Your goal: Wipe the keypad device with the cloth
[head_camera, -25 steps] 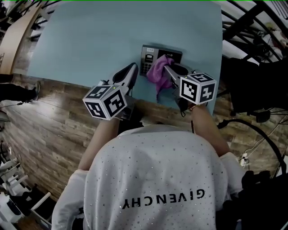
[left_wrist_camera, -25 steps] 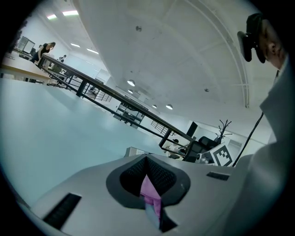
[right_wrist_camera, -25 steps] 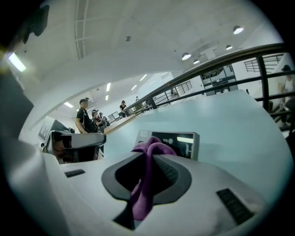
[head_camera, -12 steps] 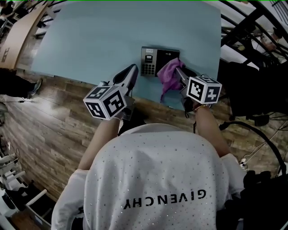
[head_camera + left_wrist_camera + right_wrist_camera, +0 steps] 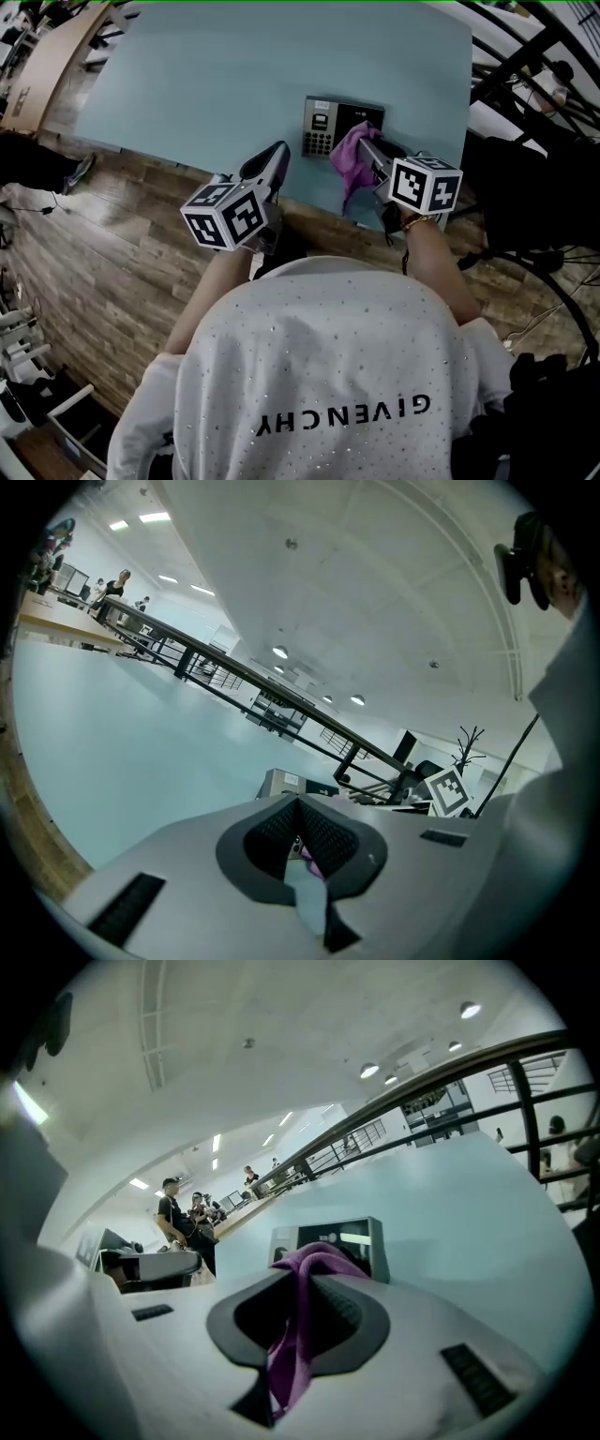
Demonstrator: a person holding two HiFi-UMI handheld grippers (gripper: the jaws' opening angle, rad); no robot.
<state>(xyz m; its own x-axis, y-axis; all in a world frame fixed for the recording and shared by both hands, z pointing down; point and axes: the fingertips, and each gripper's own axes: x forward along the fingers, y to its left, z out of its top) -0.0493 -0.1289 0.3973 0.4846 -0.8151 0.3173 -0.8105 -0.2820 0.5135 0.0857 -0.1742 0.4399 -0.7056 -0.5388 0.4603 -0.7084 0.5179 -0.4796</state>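
Observation:
The keypad device [image 5: 330,126] lies flat on the pale blue table [image 5: 234,75] near its front right corner, grey with a dark screen and a number pad. A purple cloth [image 5: 349,159] hangs from my right gripper [image 5: 366,150], which is shut on it just right of the keypad, over the device's right part. In the right gripper view the cloth [image 5: 298,1335] runs between the jaws with the device [image 5: 328,1241] right ahead. My left gripper [image 5: 275,159] hovers at the table's front edge, left of the device, shut with nothing held; the device [image 5: 281,785] shows beyond its tips.
The table's front edge [image 5: 187,161] borders wood flooring [image 5: 112,244]. Black railings [image 5: 525,47] and dark equipment stand to the right of the table. Several people [image 5: 183,1213] stand far off by benches.
The right gripper with the cloth has shifted slightly right across the device over the last second. The left gripper has stayed by the table edge.

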